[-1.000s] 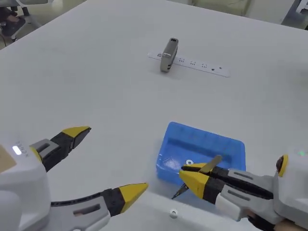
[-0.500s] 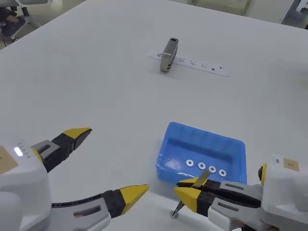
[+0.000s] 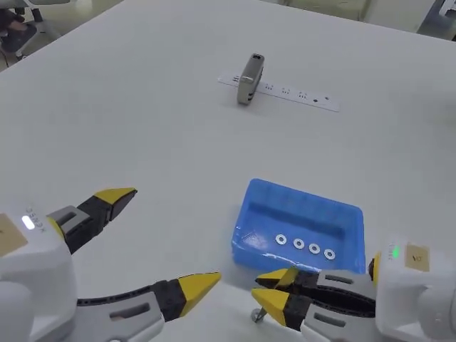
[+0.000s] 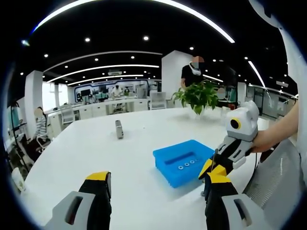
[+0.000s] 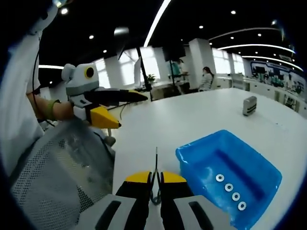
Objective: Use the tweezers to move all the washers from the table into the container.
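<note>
Nearest: the left gripper idles over the table, jaws spread wide, holding nothing. Beside it the right gripper is clenched on the tweezers. Change over the last second: it has backed off from above the blue container and dropped toward the near table edge. The tweezer tip now sits at a loose washer just in front of the container; cannot tell whether it is pinched yet. Uncovered inside the container: four washers in a row. Judgement: one deposit finished, next pick starting, probably the last washer out. Farther off: grey adapter on a power strip.
</note>
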Tool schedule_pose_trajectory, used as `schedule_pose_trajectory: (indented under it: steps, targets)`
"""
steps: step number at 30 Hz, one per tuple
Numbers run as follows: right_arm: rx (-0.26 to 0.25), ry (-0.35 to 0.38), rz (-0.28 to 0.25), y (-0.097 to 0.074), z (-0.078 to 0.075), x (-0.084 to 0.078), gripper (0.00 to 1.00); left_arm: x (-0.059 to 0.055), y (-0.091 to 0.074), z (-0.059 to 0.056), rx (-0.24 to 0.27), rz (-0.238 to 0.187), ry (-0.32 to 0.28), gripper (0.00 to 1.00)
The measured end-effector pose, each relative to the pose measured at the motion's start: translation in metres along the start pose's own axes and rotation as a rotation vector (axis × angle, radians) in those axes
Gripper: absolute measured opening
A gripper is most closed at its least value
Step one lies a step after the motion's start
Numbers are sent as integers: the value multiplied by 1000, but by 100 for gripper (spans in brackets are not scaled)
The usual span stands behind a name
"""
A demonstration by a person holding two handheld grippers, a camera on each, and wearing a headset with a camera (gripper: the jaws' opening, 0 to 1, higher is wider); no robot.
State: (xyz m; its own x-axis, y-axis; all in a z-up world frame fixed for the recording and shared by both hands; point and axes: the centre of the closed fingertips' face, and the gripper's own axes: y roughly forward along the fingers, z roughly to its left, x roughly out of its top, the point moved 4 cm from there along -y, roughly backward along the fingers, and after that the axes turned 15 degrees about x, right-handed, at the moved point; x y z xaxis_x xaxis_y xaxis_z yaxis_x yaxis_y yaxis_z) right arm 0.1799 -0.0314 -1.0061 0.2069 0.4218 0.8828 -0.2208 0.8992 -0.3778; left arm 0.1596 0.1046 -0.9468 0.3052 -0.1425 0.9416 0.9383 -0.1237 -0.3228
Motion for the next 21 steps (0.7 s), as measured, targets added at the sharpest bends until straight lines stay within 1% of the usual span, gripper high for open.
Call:
schedule_pose_trajectory:
  steps: [3, 5, 6, 7, 8, 9, 10, 12, 14, 18, 21]
  targets:
    - [5, -5, 2, 1, 2, 0, 4, 0, 0, 0, 0, -1, -2, 81]
    - [-3, -11, 3, 0, 1, 0, 4, 0, 0, 0, 1, 0, -2, 81]
    - [-6, -2, -9, 1, 1, 1, 4, 0, 0, 0, 2, -2, -2, 81]
    - [2, 0, -8, 1, 1, 1, 4, 0, 0, 0, 2, -2, -2, 81]
    - [3, -1, 2, 2, 1, -1, 4, 0, 0, 0, 2, -1, -2, 81]
    - [4, -32, 8, 2, 1, 0, 4, 0, 0, 0, 2, 0, -1, 81]
    - [5, -63, 39, 2, 2, 0, 3, 0, 0, 0, 1, -1, -2, 81]
    - [15, -61, 41, 4, 4, 1, 4, 0, 0, -1, 0, -1, -2, 81]
    - [15, -55, 40, 4, 3, 0, 4, 0, 0, -1, 0, 1, 0, 81]
    - [14, -32, 20, 4, 2, -1, 4, 0, 0, -1, 2, 2, -2, 81]
    - [20, -33, 24, 4, 2, -1, 4, 0, 0, -1, 1, 1, -2, 81]
